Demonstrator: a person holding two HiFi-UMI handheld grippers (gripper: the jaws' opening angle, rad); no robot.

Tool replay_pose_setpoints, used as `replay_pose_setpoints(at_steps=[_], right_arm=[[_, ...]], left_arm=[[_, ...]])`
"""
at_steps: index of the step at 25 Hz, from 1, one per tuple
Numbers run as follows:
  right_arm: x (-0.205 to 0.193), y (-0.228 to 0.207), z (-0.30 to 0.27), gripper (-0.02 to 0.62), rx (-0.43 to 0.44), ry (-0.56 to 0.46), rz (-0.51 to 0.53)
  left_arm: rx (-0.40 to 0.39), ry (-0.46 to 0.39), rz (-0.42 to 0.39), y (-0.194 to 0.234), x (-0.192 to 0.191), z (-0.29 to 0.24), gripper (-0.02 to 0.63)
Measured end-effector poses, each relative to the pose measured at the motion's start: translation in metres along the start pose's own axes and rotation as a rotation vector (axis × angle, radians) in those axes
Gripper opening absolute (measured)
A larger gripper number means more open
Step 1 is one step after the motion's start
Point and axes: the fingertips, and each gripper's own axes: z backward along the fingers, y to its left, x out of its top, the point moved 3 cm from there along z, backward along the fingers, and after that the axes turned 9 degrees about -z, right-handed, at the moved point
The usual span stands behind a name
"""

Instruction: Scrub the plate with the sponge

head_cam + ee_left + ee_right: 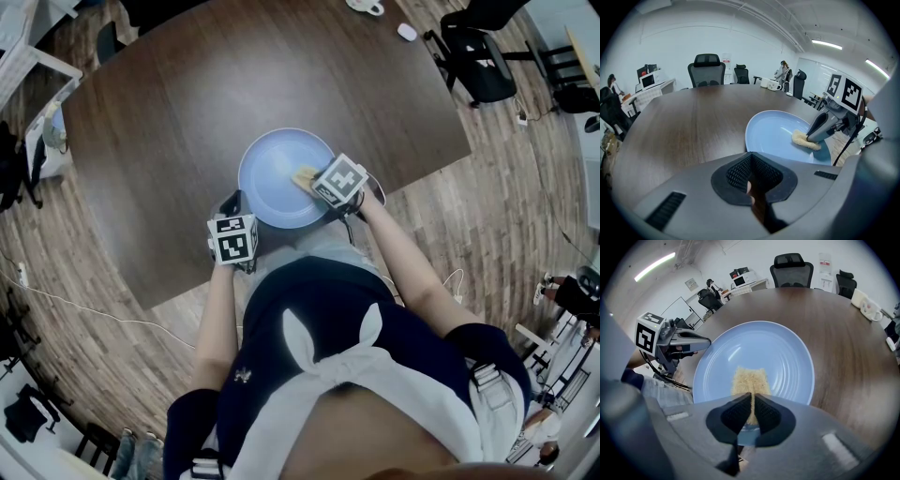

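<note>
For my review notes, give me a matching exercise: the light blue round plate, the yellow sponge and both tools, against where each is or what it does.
1. light blue round plate
2. yellow sponge
3. right tool
4. left tool

A. shut on the sponge
B. resting on the dark brown wooden table
C. closed on the plate's rim
D. pressed on the plate's inside

Pairs: 1-B, 2-D, 3-A, 4-C.
</note>
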Motion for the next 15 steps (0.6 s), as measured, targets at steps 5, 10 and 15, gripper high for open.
replay_pose_setpoints(at_steps=[5,10,15], right_arm=[[0.005,-0.004,0.002,0.021,-0.019,-0.002,0.0],[0.01,-0.008,0.001,0.021,-0.032,-0.001,-0.012],[0.017,-0.012,0.0,0.021,-0.037,-0.004,-0.028]], left_arm=[[-0.003,0.002,-0.002,0.0,0.0,-0.001,0.006],[0.001,0.003,0.0,0.001,0.0,0.0,0.006],[-0.009,0.006,0.001,0.0,-0.003,-0.003,0.006]])
